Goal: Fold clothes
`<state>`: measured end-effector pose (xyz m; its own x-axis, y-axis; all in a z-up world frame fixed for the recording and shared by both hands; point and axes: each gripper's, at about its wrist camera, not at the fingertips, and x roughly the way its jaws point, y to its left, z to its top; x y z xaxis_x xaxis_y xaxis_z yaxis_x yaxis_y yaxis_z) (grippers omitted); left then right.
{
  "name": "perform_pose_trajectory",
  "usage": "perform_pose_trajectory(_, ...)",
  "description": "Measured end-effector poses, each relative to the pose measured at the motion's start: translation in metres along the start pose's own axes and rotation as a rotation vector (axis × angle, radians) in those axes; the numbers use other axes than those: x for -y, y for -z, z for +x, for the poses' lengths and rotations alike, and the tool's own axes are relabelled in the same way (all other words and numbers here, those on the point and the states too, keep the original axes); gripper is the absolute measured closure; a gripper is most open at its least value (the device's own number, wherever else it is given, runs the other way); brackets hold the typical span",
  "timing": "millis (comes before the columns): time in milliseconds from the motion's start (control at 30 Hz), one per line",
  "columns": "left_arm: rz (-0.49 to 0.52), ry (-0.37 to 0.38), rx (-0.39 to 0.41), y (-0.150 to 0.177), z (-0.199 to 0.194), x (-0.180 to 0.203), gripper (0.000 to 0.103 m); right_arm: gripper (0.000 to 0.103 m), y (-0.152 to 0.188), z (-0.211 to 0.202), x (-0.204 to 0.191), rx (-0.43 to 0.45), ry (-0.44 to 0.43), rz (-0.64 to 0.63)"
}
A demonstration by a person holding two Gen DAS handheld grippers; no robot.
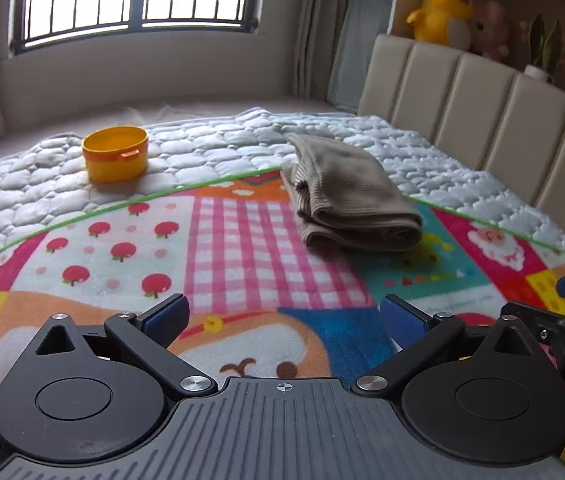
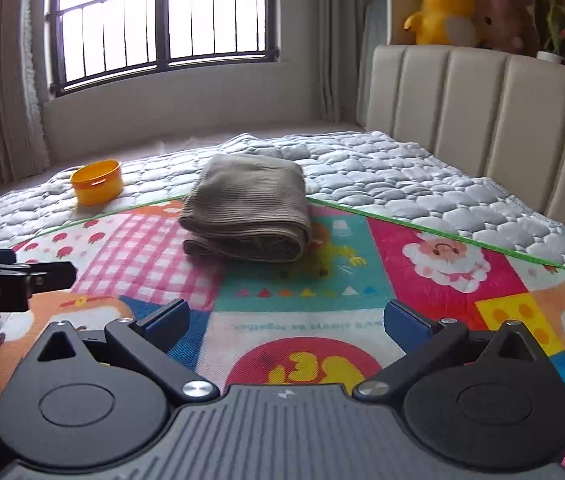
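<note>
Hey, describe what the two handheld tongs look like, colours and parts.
Both look alike. The left tongs and right tongs each have black angular link arms with silver screws, round black discs either side, a grey ribbed centre plate with a small crosshair mark, and blue pads on the fingers. No cables or sleeves show.

Ribbed taupe garment (image 2: pixel 247 210), orange-yellow tub (image 1: pixel 115 153), pink-checked cartoon mat (image 2: pixel 422 280), grey quilted cover (image 1: pixel 210 148).

My left gripper (image 1: pixel 282 316) and right gripper (image 2: pixel 286 320) both hang empty, jaws spread wide, tilted gently downward.
</note>
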<state>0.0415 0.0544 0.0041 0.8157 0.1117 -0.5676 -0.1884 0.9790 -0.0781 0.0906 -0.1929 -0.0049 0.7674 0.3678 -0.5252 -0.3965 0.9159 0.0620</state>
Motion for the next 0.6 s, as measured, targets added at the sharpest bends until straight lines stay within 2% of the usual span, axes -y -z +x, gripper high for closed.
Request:
perform_pose_trajectory(133, 0.040, -0.035, 0.096, 0.004, -0.009, 0.005, 0.000, 0.000, 0.006, 0.003, 0.007, -0.006, 0.012, 0.038)
perform_pose_trajectory(233, 0.060, -0.055, 0.066, 0.007, -0.004, 0.008, 0.000, 0.000, 0.009, 0.004, 0.006, -0.007, 0.021, 0.025)
perform_pose_trajectory(600, 0.091, -0.018, 0.014, 0.014, 0.001, 0.014, 0.000, 0.000, 0.012, 0.010, 0.002, -0.040, -0.019, 0.007)
